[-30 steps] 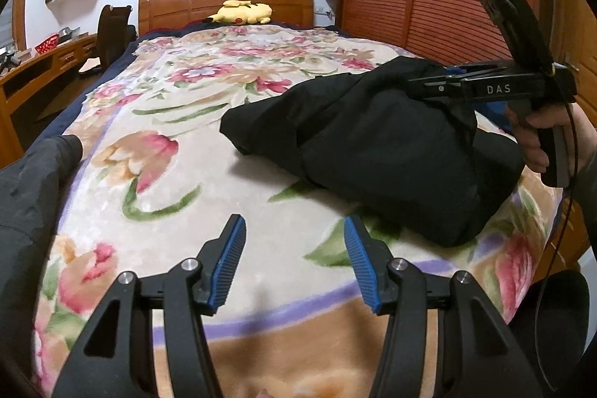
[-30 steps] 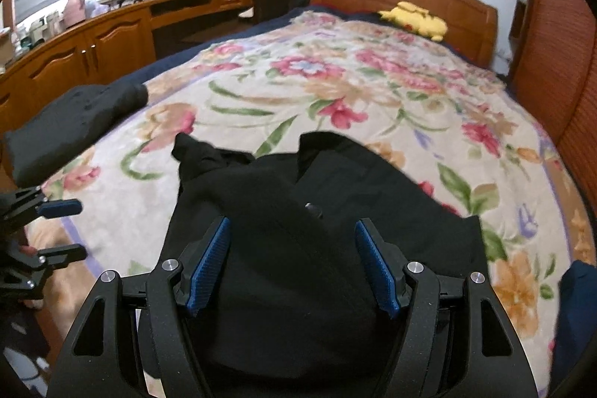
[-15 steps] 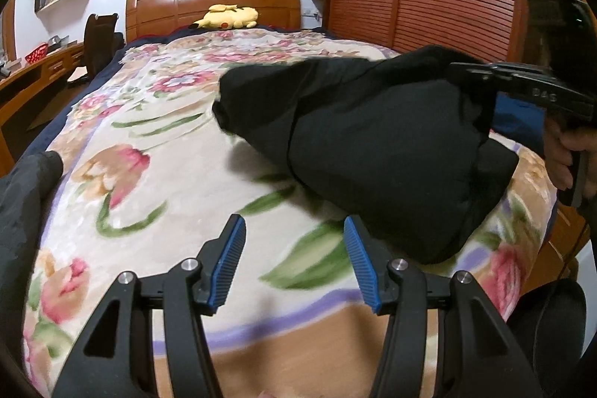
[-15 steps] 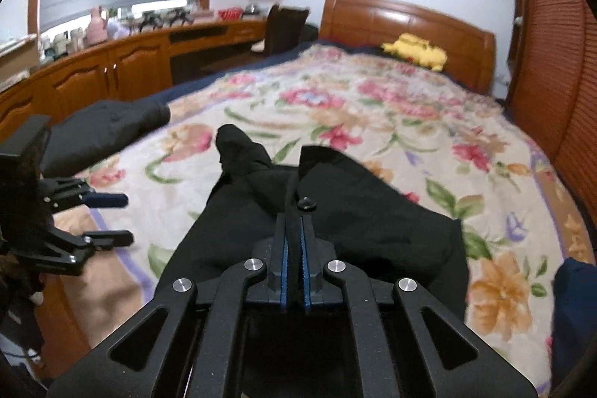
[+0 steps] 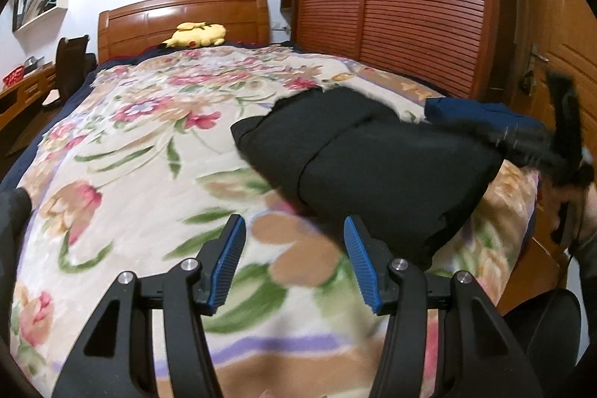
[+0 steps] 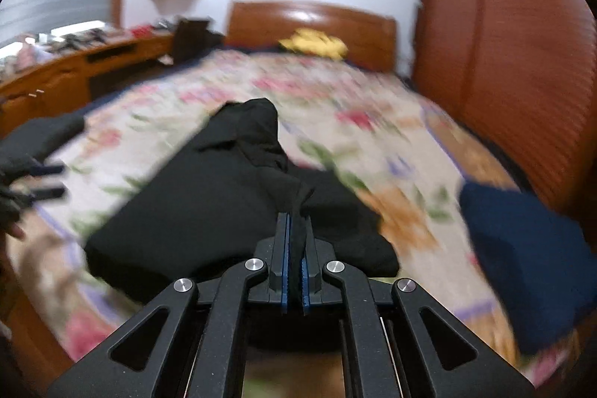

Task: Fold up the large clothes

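A black garment lies bunched on the flowered bedspread near the bed's right side. My right gripper is shut on a pinch of the black garment, which stretches away from its blue pads toward the headboard. In the left wrist view the right gripper shows blurred at the garment's right end, in a person's hand. My left gripper stands open over the bedspread, just short of the garment's near edge, nothing between its fingers.
A folded navy garment lies at the bed's right edge. A dark grey garment rests at the left edge. A yellow plush toy sits by the wooden headboard. Slatted wardrobe doors stand right, a desk left.
My right gripper shut on the black garment and dragged it rightward across the bed toward the navy garment. My left gripper followed to the right, still open.
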The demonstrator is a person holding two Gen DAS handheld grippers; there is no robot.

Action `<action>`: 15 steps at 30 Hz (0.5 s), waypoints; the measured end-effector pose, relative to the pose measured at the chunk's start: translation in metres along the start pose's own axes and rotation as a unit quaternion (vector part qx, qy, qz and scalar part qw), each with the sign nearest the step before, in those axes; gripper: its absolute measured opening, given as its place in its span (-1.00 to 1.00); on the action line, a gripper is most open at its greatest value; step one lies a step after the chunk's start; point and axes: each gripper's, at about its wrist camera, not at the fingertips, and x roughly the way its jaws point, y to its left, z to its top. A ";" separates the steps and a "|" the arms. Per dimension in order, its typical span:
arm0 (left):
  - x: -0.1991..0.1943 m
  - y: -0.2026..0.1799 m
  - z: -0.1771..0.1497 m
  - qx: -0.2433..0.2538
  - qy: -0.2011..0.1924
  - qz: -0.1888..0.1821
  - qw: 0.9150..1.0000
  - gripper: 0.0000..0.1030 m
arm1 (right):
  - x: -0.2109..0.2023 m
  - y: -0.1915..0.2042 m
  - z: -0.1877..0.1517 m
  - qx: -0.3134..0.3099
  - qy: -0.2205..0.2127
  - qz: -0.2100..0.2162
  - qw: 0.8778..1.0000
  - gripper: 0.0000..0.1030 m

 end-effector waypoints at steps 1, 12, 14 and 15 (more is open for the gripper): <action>0.003 -0.005 0.004 0.004 0.001 -0.003 1.000 0.05 | 0.006 -0.006 -0.009 0.007 0.016 -0.004 1.000 -0.97; 0.037 -0.030 0.029 0.020 0.007 -0.014 1.000 0.05 | 0.019 -0.021 -0.026 0.036 0.041 0.015 0.998 -0.85; 0.047 -0.032 0.028 0.015 0.016 -0.019 1.000 0.05 | 0.016 -0.024 -0.019 0.043 0.030 0.000 0.999 -0.60; 0.051 -0.034 0.027 0.015 0.020 -0.021 0.999 0.05 | 0.013 -0.024 -0.016 0.045 0.025 -0.006 0.999 -0.50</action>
